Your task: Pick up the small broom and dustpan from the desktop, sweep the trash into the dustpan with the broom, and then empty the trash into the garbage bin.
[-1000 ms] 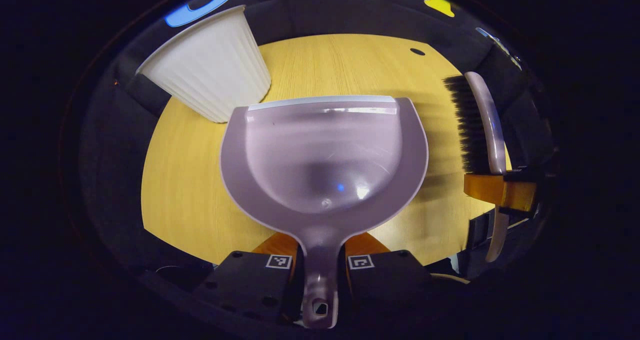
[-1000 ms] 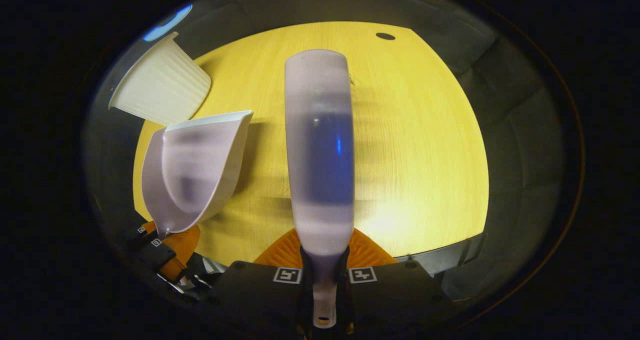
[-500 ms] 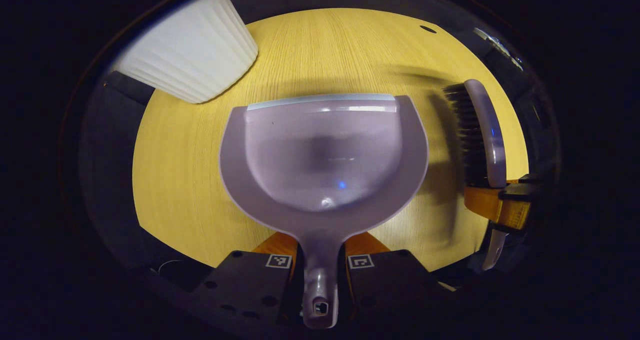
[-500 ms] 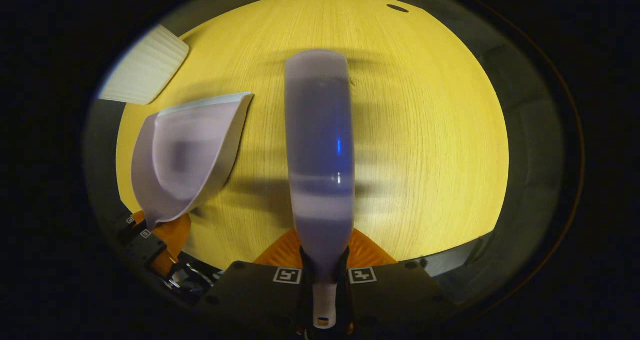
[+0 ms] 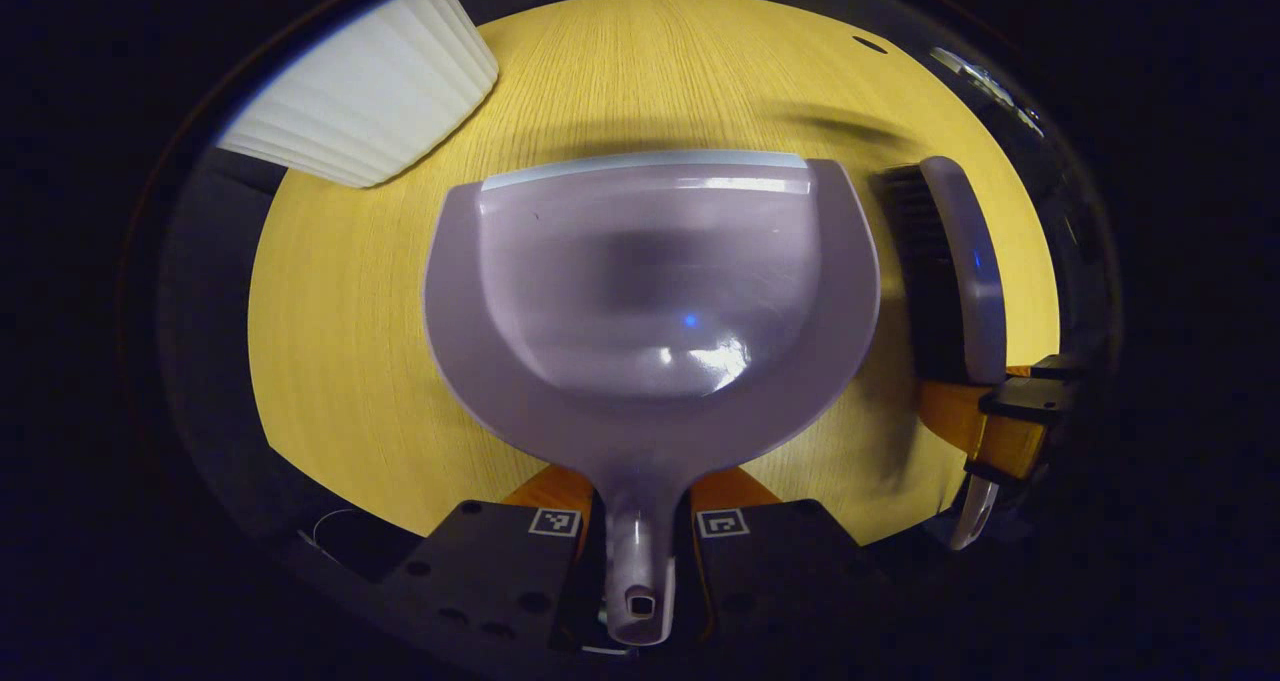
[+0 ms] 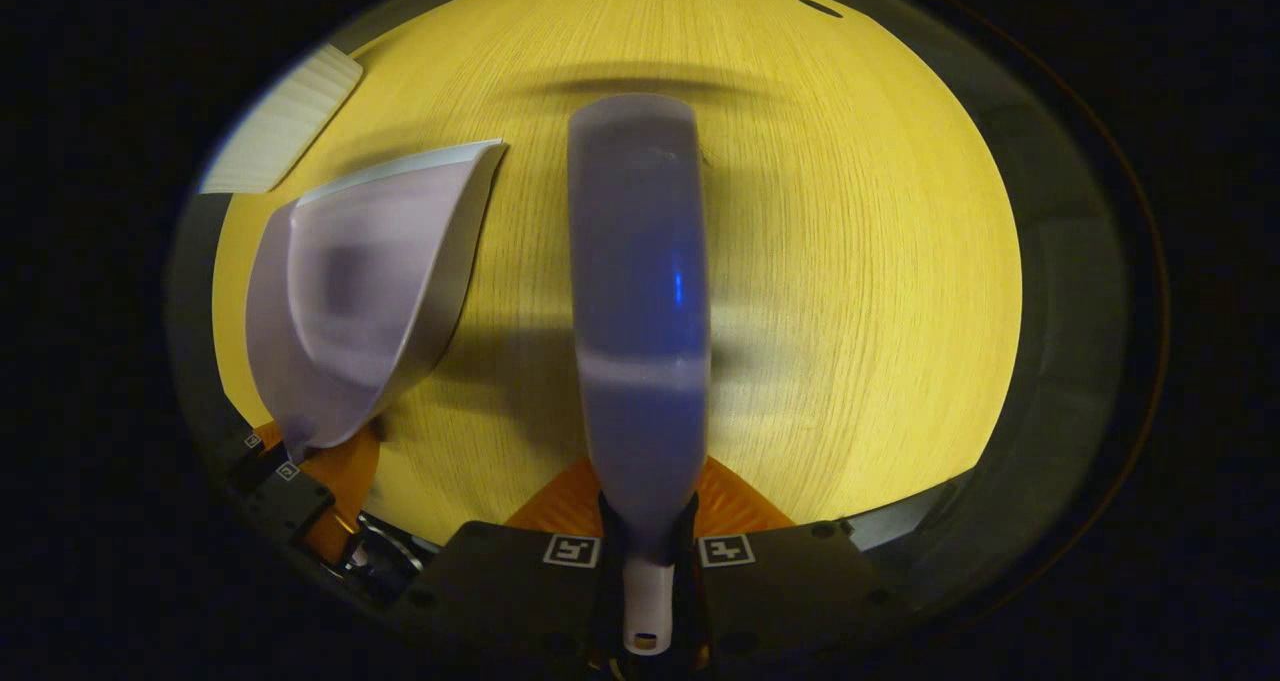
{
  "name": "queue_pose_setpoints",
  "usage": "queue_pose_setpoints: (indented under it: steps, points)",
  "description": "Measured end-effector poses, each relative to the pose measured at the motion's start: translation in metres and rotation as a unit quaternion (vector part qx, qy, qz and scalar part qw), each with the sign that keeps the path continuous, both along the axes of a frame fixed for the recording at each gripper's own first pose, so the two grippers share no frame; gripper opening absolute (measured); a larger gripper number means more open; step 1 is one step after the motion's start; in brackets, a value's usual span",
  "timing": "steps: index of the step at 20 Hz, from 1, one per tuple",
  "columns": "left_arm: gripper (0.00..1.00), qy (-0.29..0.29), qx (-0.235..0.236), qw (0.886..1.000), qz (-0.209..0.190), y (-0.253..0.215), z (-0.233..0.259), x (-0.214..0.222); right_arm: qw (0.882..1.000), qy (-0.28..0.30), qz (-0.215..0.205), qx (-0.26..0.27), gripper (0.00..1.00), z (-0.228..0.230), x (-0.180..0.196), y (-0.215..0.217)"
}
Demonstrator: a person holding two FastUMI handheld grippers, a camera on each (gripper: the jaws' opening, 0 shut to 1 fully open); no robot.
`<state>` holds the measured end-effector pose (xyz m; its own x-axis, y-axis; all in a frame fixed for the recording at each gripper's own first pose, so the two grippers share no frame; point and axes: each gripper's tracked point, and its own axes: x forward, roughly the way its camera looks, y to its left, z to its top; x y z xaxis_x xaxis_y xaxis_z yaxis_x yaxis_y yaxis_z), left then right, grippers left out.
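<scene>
Left hand-held gripper (image 5: pixel 640 531) clamps the dustpan (image 5: pixel 650 291) handle; right hand-held gripper (image 6: pixel 648 551) clamps the broom (image 6: pixel 640 301), both above the bench (image 5: pixel 350 361). No trash visible; bin (image 5: pixel 370 91) far left. Best to set the pan lip flat, bristles close.

Empty lilac dustpan (image 5: pixel 650 281) above the desktop, black-bristled lilac broom (image 5: pixel 950 271) just beside it, ribbed white bin (image 5: pixel 370 91) beyond

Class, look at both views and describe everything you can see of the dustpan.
The dustpan is pale lilac glossy plastic with a deep rounded scoop, a broad flat rim and a lighter strip along its straight front lip. No trash shows inside. Its short handle, with a hanging hole, is clamped between the left tongs. It is held over the wooden desktop, beside the broom.
</scene>
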<state>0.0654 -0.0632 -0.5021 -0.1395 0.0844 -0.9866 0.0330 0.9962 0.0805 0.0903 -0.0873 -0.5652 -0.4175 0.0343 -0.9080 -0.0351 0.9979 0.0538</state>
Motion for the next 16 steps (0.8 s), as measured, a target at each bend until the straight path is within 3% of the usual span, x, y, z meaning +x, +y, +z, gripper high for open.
queue_pose_setpoints:
  steps: [2, 3, 9, 10, 11, 12, 13, 15, 16]
  points:
    - [0.26, 0.008, 0.001, 1.0, -0.004, 0.001, -0.001, -0.001, 1.0, 0.005, 0.003, -0.003, 0.16, -0.007, 0.0, -0.005]
    - [0.27, 0.016, 0.001, 1.0, -0.008, 0.001, 0.0, -0.002, 1.0, 0.005, 0.001, -0.006, 0.23, -0.008, -0.001, -0.004]
    - [0.33, 0.027, 0.01, 0.999, -0.018, 0.008, 0.001, -0.006, 1.0, 0.003, 0.005, -0.01, 0.3, -0.002, -0.001, -0.011]
    - [0.41, 0.026, 0.007, 0.999, -0.019, 0.007, 0.002, -0.006, 1.0, 0.003, 0.005, -0.009, 0.31, -0.002, -0.002, -0.011]
    - [0.58, 0.031, 0.006, 0.999, -0.02, 0.007, 0.003, -0.008, 1.0, 0.003, 0.007, -0.01, 0.33, 0.0, -0.003, -0.012]
    - [0.66, 0.033, 0.011, 0.999, -0.02, 0.009, 0.005, -0.01, 1.0, 0.002, 0.008, -0.013, 0.47, 0.004, -0.001, -0.014]
    - [0.85, 0.031, 0.009, 0.999, -0.018, 0.008, 0.003, -0.01, 1.0, -0.001, 0.006, -0.014, 0.65, 0.007, 0.001, -0.015]
    - [0.87, 0.035, -0.003, 0.999, -0.016, 0.002, 0.005, -0.014, 1.0, -0.004, 0.006, -0.013, 1.0, 0.012, 0.002, -0.016]
    - [0.87, 0.033, -0.006, 0.999, -0.016, 0.001, 0.008, -0.015, 1.0, -0.006, 0.004, -0.015, 0.96, 0.015, 0.003, -0.017]
